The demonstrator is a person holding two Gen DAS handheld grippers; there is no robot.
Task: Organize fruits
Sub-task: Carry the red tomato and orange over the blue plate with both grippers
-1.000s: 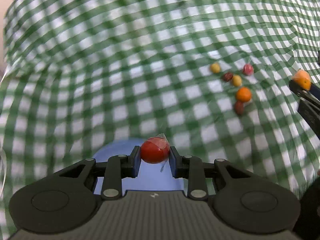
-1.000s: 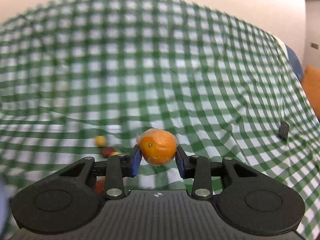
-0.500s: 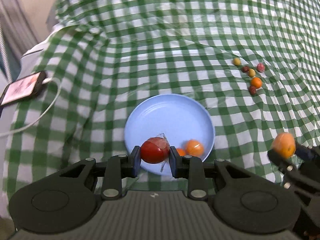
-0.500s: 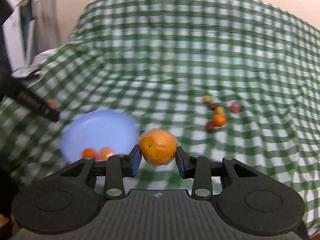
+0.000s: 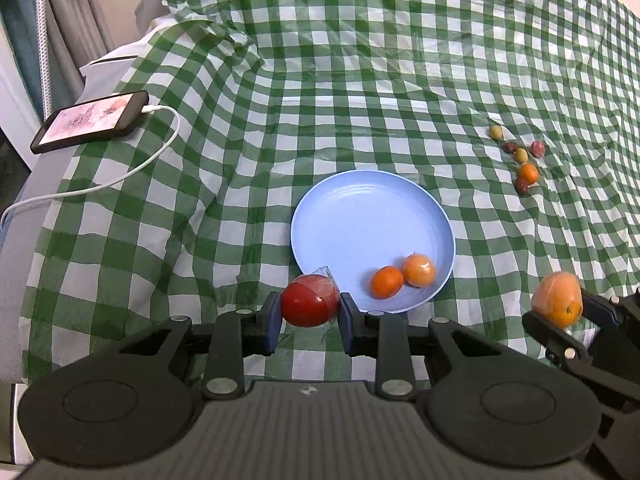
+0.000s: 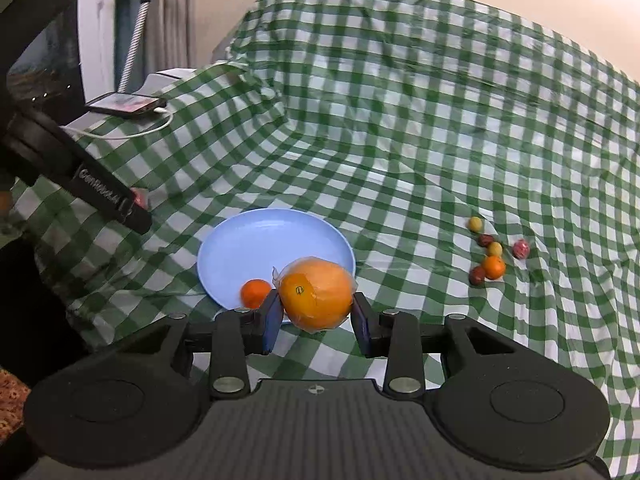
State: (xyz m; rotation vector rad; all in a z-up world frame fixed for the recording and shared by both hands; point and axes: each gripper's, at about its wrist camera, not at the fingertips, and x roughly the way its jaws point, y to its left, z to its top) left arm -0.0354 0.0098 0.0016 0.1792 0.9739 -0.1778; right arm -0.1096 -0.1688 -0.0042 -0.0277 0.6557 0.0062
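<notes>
**Both grippers loaded near the blue plate**

At far left I see a smartphone (image 5: 90, 121) with its white charging cable (image 5: 116, 176) on the green checked tablecloth (image 5: 360, 80). My left gripper (image 5: 310, 322) pinches a wrapped red tomato (image 5: 310, 306) at the blue plate's (image 5: 360, 216) near rim. Two small oranges (image 5: 402, 276) lie in the plate. My right gripper (image 6: 316, 318) clamps a wrapped orange (image 6: 316, 296). Six small fruits (image 5: 520, 158) cluster well apart, far right.
</notes>
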